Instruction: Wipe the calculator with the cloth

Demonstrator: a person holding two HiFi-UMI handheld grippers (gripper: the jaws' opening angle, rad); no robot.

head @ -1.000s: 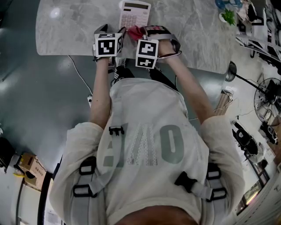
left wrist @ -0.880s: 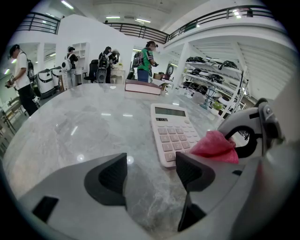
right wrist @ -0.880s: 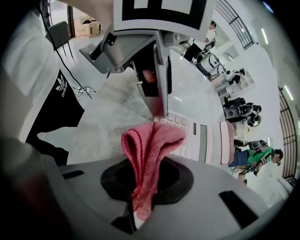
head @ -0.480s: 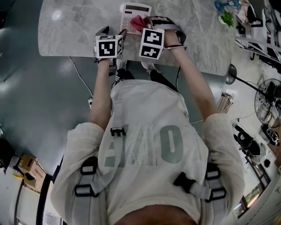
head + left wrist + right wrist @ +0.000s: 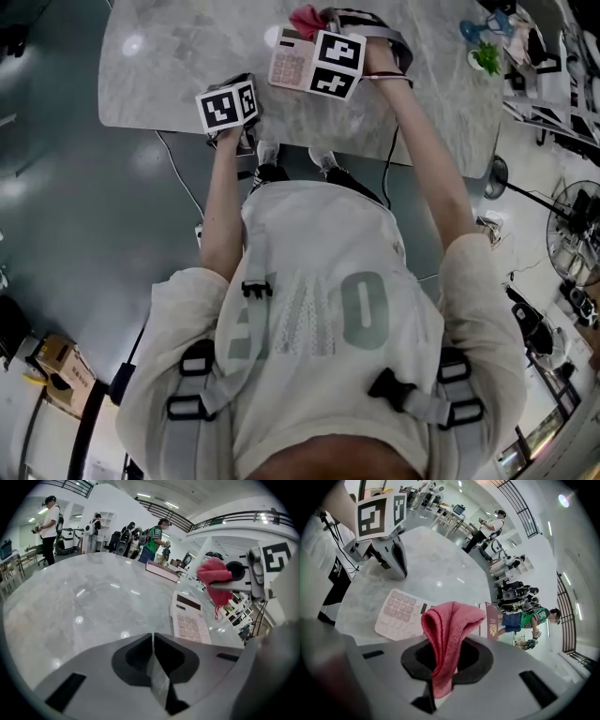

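Observation:
A pale pink calculator (image 5: 287,66) lies flat on the marble table (image 5: 169,66), keys up. My right gripper (image 5: 319,21) is shut on a red cloth (image 5: 447,630) and holds it in the air over the calculator's (image 5: 403,613) far end. The cloth hangs folded from the jaws. My left gripper (image 5: 153,639) is to the left of the calculator (image 5: 190,620), near the table's front edge. Its jaws have just been closing and now meet with nothing between them. From the left gripper view the cloth (image 5: 213,576) dangles above the calculator.
A dark red booklet (image 5: 492,623) lies on the table beyond the calculator. Small green and blue things (image 5: 486,33) sit at the table's far right. People stand in the room behind the table. A cable (image 5: 178,173) hangs below the front edge.
My right gripper has lifted the cloth and carried it away from me over the calculator. The left gripper has drifted a little, and the two marker cubes now stand apart.

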